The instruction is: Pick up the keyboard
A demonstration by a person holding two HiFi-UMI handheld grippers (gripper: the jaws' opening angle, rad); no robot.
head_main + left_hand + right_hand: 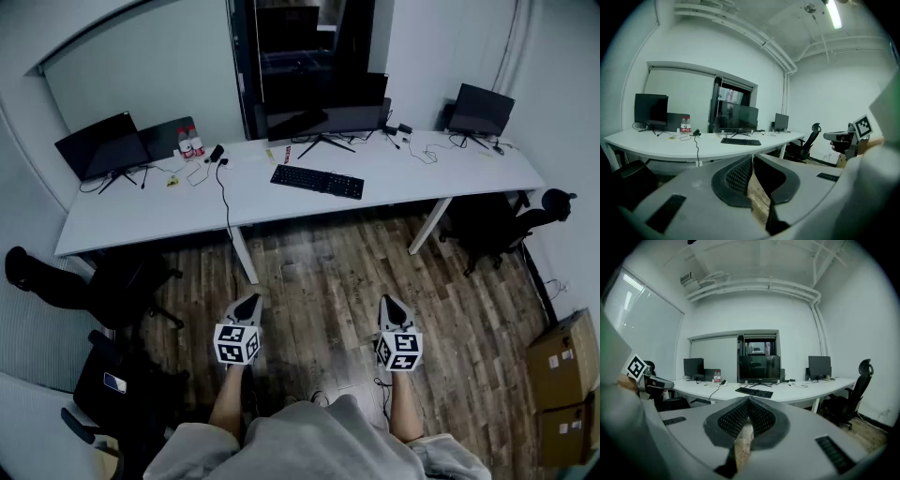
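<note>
1. The keyboard [317, 181] lies on the white desk [141, 211], just in front of the middle monitor [323, 105], far from both grippers.
2. The left gripper [249, 302] hovers over the wooden floor [319, 272], its fingers [733, 180] pressed together on nothing.
3. The right gripper [392, 302] hovers beside it, its fingers [761, 420] likewise closed and empty.

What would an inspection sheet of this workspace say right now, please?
Surface: long white desk, on wooden floor.
Job's things: black keyboard flat on the desk, before the middle monitor, untouched.
Clutter: two bottles by the left monitor.
Grippers: left gripper and right gripper shut, fingers together, empty, well short of the desk.
Cables: black cable crossing the desk to its front edge.
Surroundings: right monitor, office chairs, cardboard boxes.
</note>
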